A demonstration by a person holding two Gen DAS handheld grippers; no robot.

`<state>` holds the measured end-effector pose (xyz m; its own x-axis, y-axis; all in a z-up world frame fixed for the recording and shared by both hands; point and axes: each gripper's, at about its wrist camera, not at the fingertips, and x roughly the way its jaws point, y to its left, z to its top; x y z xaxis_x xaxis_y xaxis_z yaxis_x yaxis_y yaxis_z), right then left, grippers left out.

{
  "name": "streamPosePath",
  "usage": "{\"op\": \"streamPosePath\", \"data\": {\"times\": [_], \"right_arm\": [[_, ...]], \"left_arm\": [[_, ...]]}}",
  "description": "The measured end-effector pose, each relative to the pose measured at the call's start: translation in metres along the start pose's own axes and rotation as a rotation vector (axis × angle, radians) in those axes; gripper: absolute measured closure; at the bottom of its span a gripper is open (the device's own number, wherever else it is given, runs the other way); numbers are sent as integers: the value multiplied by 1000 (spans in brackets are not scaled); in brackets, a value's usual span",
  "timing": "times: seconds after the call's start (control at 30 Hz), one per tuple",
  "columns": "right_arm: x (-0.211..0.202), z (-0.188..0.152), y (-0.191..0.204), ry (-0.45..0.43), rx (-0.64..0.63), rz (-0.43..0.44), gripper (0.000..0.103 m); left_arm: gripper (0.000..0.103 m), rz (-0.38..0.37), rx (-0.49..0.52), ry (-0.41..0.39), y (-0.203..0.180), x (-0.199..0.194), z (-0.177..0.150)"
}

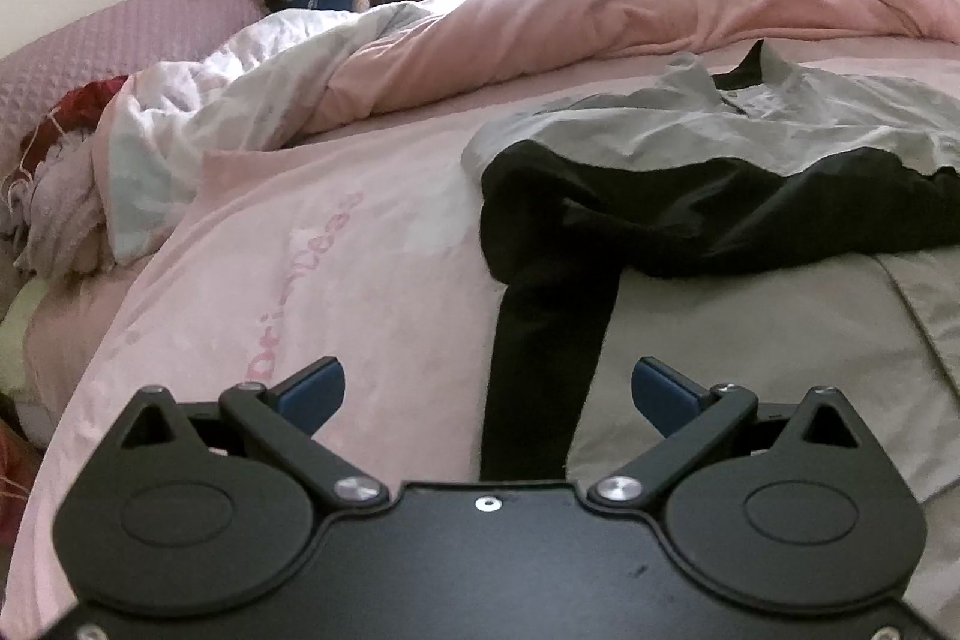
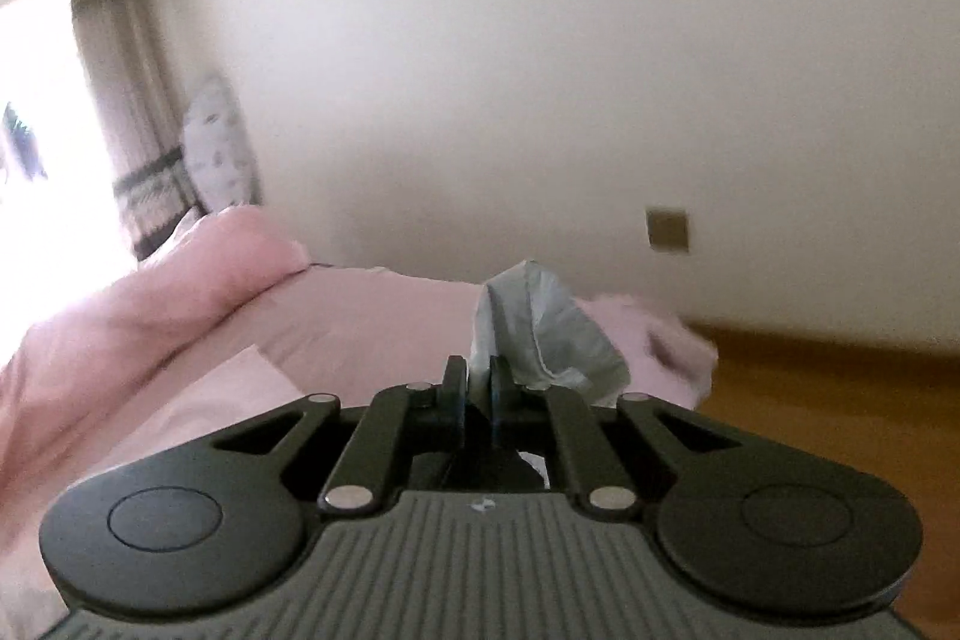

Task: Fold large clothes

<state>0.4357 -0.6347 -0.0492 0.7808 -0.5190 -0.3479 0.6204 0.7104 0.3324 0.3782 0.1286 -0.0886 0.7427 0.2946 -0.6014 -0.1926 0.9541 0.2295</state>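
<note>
**Left wrist view: jacket spread on the bed, right claw already pinching cloth**

Left wrist view gives you the big picture: the pink bed (image 1: pixel 336 244) runs wide, with a rumpled pink duvet (image 1: pixel 600 28) heaped along its far side. On it lies your grey-and-black jacket (image 1: pixel 690 178), collar towards the duvet, one black sleeve (image 1: pixel 540 370) trailing straight down towards you. Your left gripper (image 1: pixel 487 388) hovers above that sleeve, jaws spread wide, nothing between them.

Over on the right wrist view, your right gripper (image 2: pixel 477 382) is clamped tight on a fold of pale grey fabric (image 2: pixel 540 328), which stands up in a peak beyond the fingers; it looks like the jacket's edge.

Watch it now. That pinch looks thin, so a quick pull could slip the cloth free. And with only one side held, the jacket may drag and bunch rather than fold cleanly.
</note>
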Motion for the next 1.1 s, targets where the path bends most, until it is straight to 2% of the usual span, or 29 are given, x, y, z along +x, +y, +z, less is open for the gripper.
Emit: {"op": "streamPosePath", "data": {"times": [0.1, 0.17, 0.23, 0.3, 0.43, 0.53, 0.6, 0.67, 0.73, 0.9, 1.1], "right_arm": [[-27, 4, 28, -17, -88, 67, 95], [-50, -1, 52, -11, -147, 170, 95], [-75, -6, 69, -16, -169, 261, 95], [-100, -13, 95, -29, -198, 289, 95], [-146, -46, 154, -14, -250, 340, 96], [-180, -78, 199, -15, -342, 399, 96], [-208, -99, 231, 1, -388, 454, 96], [-234, -113, 260, 1, -412, 517, 97], [-255, -124, 287, -9, -445, 568, 97], [-296, -166, 358, -19, -547, 655, 97], [-332, -236, 421, 75, -615, 753, 96]], "left_arm": [[0, -7, -1, -16, 1, -7, 2], [0, -14, -16, -23, 4, -10, 0], [0, -37, -73, -9, 9, -10, -6], [0, -60, -94, 21, 11, -9, -10], [0, -23, -86, -3, 18, -19, -10], [0, -59, -250, 45, 35, -20, -19], [0, -99, -302, 108, 40, -16, -24], [0, -101, -302, 127, 41, -16, -25], [0, -92, -272, 112, 41, -20, -27], [0, -12, -202, 96, 42, -24, -31], [0, -23, -238, 105, 60, -21, -32]]}}
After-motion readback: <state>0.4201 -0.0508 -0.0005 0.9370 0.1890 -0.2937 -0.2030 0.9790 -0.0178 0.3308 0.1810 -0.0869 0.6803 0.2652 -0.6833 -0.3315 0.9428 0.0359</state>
